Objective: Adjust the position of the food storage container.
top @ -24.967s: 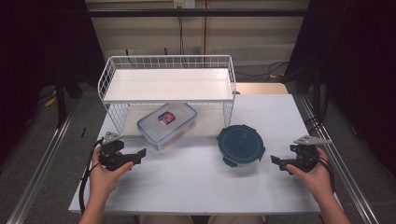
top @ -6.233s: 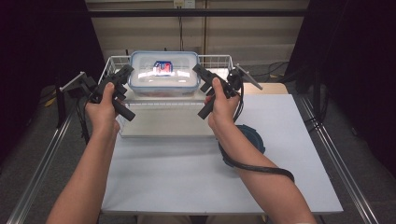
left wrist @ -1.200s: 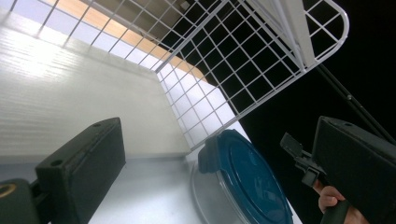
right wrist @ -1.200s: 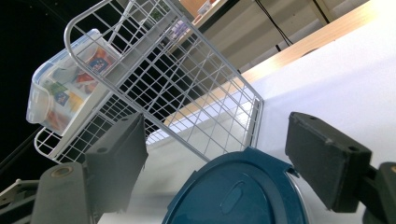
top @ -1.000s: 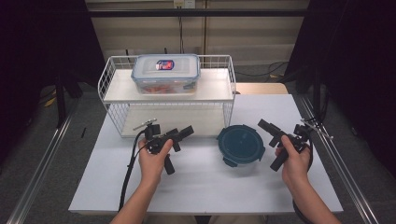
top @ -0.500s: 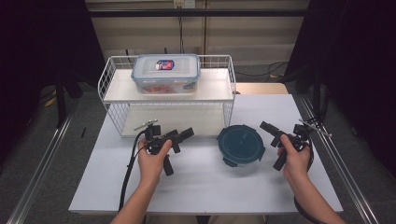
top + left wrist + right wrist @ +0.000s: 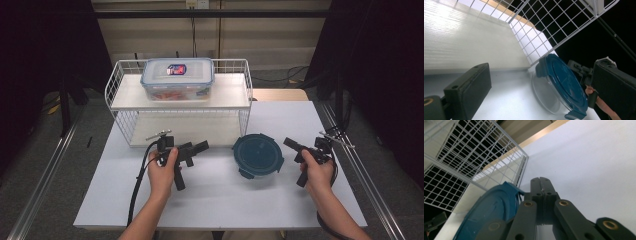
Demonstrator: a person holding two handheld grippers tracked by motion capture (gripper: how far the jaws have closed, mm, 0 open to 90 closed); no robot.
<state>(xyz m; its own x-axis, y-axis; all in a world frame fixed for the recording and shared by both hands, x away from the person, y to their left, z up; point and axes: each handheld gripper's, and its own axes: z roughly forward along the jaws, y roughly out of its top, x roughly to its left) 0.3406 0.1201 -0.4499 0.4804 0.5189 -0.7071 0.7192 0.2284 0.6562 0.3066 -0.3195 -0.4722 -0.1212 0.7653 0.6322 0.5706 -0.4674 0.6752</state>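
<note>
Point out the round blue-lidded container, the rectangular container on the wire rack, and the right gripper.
round container [image 7: 258, 155], high view, centre of its blue lid
rectangular container [image 7: 177, 79], high view, middle of its clear lid
right gripper [image 7: 292, 143], high view, tip of its closed jaws

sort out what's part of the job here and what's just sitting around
In the job:
- round blue-lidded container, between both tools
- left tool, jaws open
- right tool, jaws shut, empty

Lying about:
- rectangular lidded box
- white wire rack beneath it

Bare tabletop [image 7: 215, 200] near and right, wire rack [image 7: 180, 107] blocking far left, round container [image 7: 258, 155] obstructing centre-right, between both tongs.
</note>
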